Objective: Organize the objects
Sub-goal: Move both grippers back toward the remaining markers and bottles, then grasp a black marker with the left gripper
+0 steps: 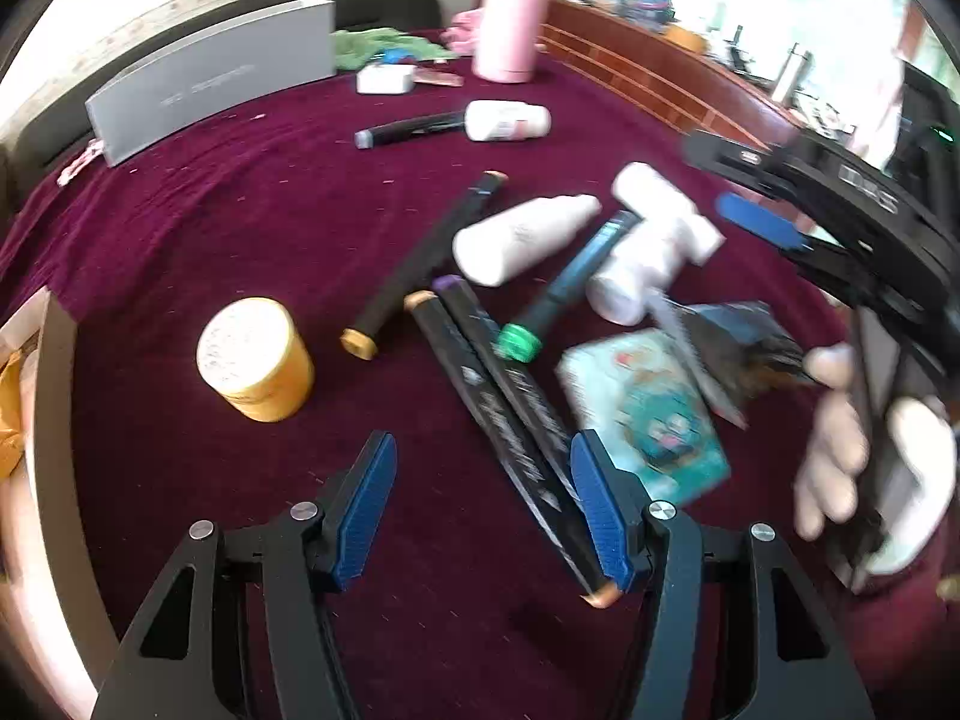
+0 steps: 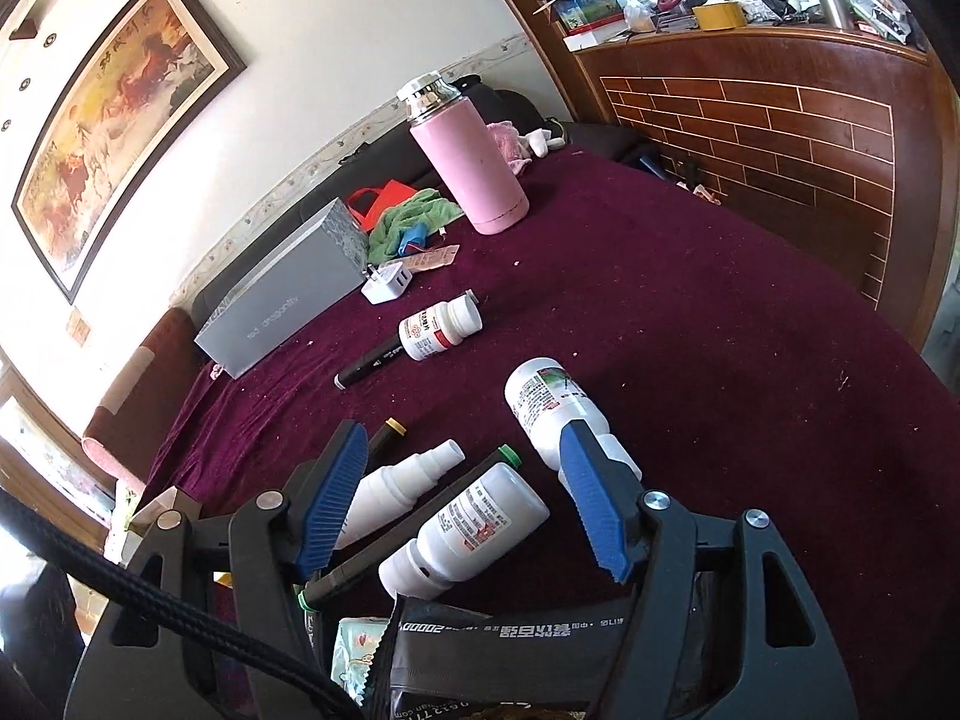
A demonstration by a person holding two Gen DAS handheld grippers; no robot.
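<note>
Progress: you are near the start, by my reading. Nothing looks sorted yet; the markers, bottles and packets lie mixed in one heap on the maroon bench (image 1: 240,192).
Left claw (image 1: 483,501): open and empty. One blue pad sits just beside two black markers (image 1: 510,420) lying side by side; no pad presses on them.
Right claw (image 2: 465,501): open, holding nothing. A white pill bottle (image 2: 474,531) and a green-capped marker (image 2: 420,531) lie on the bench between its pads, untouched.
Heap: a white spray bottle (image 2: 399,483), a second labelled bottle (image 2: 543,399), a teal packet (image 1: 651,414) and a yellow jar (image 1: 255,357) lie close together.
Apart: one small pill bottle (image 2: 441,324) and a dark pen (image 2: 369,367) lie farther back, near the grey box (image 2: 288,294) and pink flask (image 2: 471,165).
Left to do: almost all of it, grouping like with like.
Hard to tell: no tray or bin shows, so the goal spot is unclear. The left view is blurred on its right side, where your hand (image 1: 840,456) blocks the scene. The dark foil packet (image 2: 510,648) is cut off at the frame's bottom edge.
</note>
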